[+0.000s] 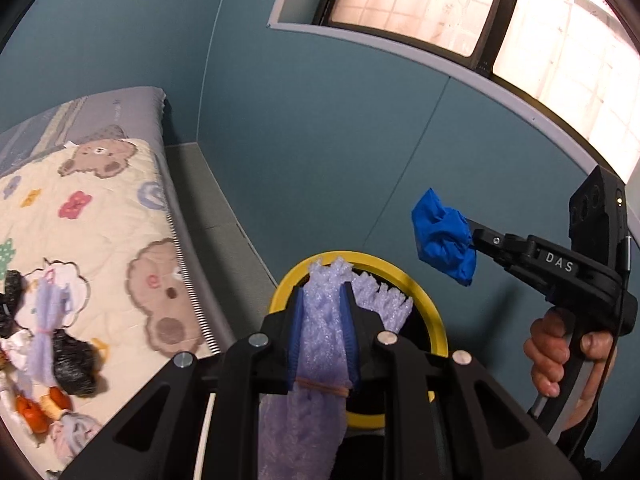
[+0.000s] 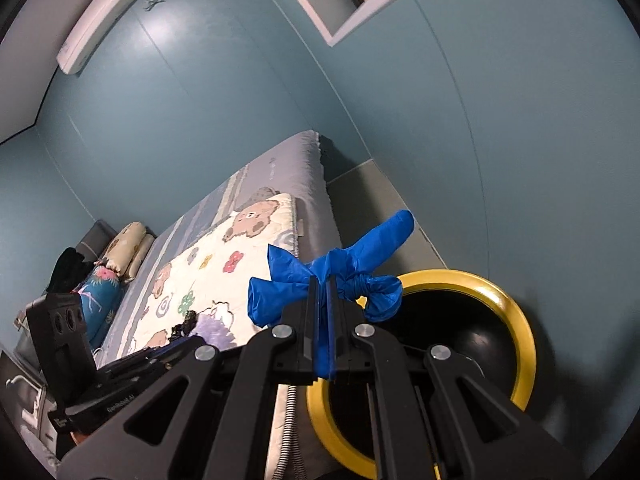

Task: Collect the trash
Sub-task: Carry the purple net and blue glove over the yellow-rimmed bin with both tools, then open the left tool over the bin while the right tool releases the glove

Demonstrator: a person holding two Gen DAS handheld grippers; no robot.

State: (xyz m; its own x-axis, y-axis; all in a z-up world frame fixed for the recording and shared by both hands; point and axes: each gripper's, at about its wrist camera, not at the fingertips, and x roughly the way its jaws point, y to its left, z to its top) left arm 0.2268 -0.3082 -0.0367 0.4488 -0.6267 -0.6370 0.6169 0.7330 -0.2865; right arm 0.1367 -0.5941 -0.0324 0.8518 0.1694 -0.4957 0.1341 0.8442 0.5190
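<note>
From the left wrist camera, the left gripper (image 1: 323, 320) has its jaws clamped on a lilac foam net sleeve (image 1: 320, 344), whose long axis runs straight along the fingers; its frayed tip pokes forward over the yellow-rimmed bin (image 1: 434, 312), and a rubber band circles it near the jaw base. Its lower end is cut off by the frame. To the right, a hand (image 1: 560, 354) grips the right gripper (image 1: 472, 242), which points left and holds a crumpled blue glove (image 1: 444, 236) above the bin. More scraps (image 1: 52, 344) lie blurred on the bed (image 1: 120, 208).

From the right wrist camera, the right gripper's (image 2: 323, 300) jaws are nearly closed, pinching the blue glove (image 2: 340, 272), one finger of it pointing up and right. The bin (image 2: 516, 336) sits just right of the jaws, partly hidden by the gripper.
</note>
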